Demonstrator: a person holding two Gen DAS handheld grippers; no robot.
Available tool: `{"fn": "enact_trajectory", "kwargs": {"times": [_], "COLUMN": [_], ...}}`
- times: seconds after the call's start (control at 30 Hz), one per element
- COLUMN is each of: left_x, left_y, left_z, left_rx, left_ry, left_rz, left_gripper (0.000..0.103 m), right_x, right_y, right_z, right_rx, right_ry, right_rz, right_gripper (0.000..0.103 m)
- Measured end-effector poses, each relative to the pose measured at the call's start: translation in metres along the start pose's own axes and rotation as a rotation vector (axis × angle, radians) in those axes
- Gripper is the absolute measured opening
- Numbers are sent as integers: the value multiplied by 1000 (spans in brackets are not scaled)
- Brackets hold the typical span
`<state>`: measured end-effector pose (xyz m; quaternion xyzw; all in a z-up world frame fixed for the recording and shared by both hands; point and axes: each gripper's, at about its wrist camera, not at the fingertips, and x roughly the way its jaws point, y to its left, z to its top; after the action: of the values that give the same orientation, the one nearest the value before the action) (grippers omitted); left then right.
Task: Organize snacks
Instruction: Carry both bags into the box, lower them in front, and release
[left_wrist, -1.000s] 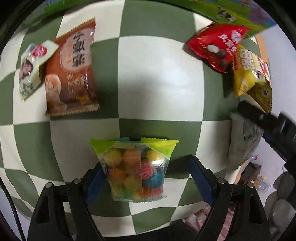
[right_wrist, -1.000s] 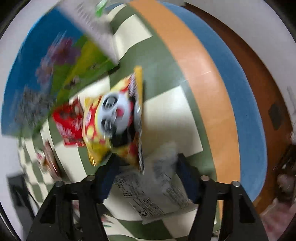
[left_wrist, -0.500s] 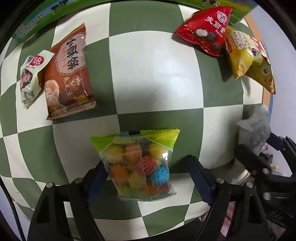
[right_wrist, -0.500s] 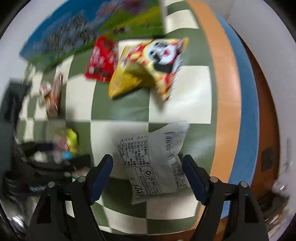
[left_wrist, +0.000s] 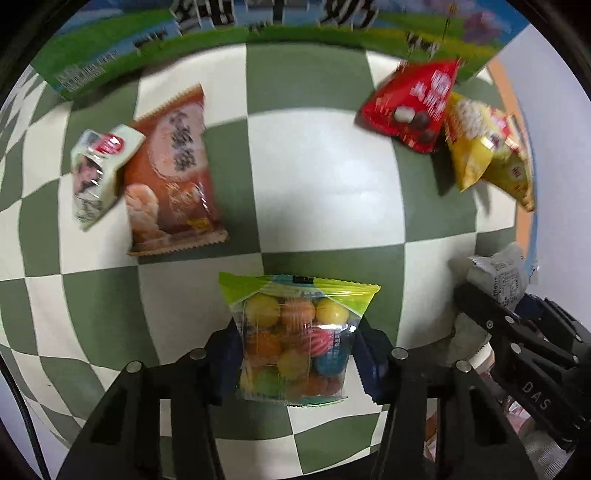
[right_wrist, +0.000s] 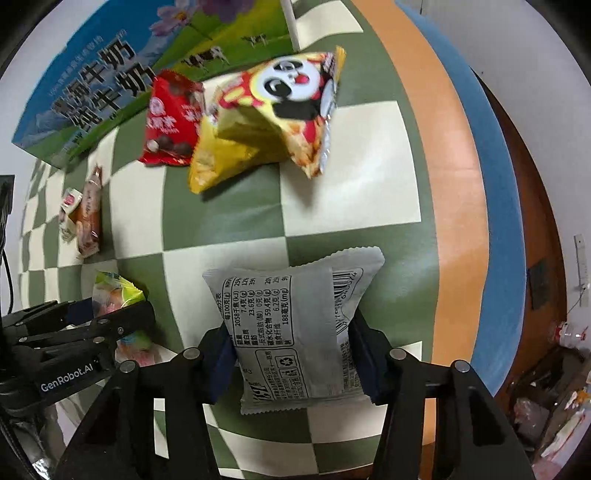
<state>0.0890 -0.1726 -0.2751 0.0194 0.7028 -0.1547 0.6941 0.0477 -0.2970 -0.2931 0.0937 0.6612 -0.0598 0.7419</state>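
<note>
Table (left_wrist: 317, 173): green-and-cream checked cloth, orange and blue border at its 3 o'clock edge.
Milk carton (right_wrist: 92, 85): lies at 11 o'clock, printed side up.
Panda bag (right_wrist: 291, 110): yellow, at 12 o'clock, overlapping the red chocolate bag (right_wrist: 171, 118).
Grey packet (right_wrist: 295, 332): held in the right gripper (right_wrist: 295, 354), whose jaws have just been closing and now press its 2 sides.
Orange shrimp-cracker bag (left_wrist: 171, 177): at 10 o'clock, beside a small pale wrapper (left_wrist: 98, 170), print blurred.
Candy bag (left_wrist: 295, 332): clamped by the left gripper (left_wrist: 293, 360), jaws just closed; possibly lifted.
</note>
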Motion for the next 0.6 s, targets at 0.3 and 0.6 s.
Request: {"fn": "enact_trajectory", "kwargs": {"times": [0.3,0.6], "left_x": [-89,-184], "left_y": [-12,31], "left_z": [16,122], "left_rx": [-22,-19], "left_ry": [-121,-299], "left_rz": [-105,-124], "left_gripper": [50,50], "right_x": [-67,-167], "right_y": [12,51], "right_z": [17,109], "right_rx": [12,-58], "right_ry": [-128,-326], "right_rz": [120,224], "right_gripper": [53,52]}}
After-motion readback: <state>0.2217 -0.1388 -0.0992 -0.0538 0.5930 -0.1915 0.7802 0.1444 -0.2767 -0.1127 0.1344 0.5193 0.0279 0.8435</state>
